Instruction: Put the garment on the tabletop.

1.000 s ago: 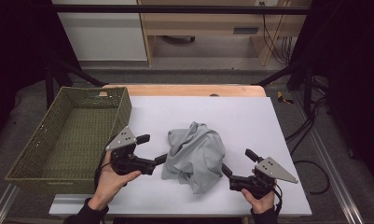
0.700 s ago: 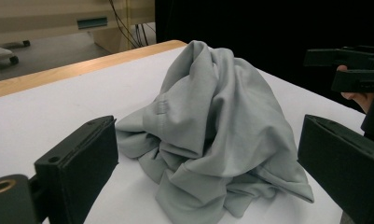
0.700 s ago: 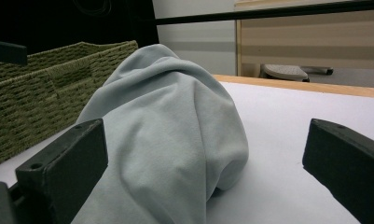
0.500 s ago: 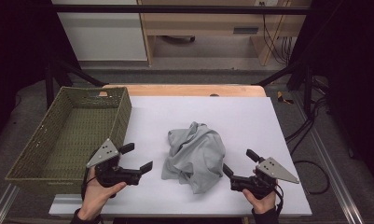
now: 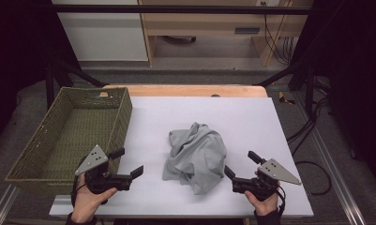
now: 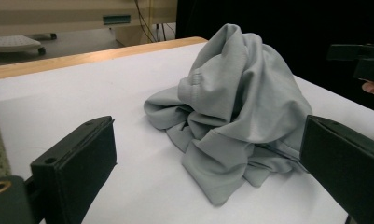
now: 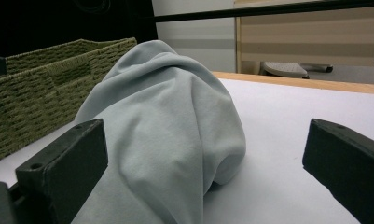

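Olive-green woven rectangular basket (image 5: 68,136) at desk's left edge. Left gripper (image 5: 128,163) beside it, jaws wide apart, holding nothing. Crumpled light-grey cloth garment (image 5: 195,157) heaped mid-desk on white desk top (image 5: 251,122). Right gripper (image 5: 239,163) jaws spread, empty, near jaw just beside garment's edge.

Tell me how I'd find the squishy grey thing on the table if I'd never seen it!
Start at the white table and find the green woven basket on its left side. Right of the basket, near the middle of the table, sits the grey cloth, between the left gripper and the right gripper. It is the one soft, crumpled heap there; everything around it is hard-edged.
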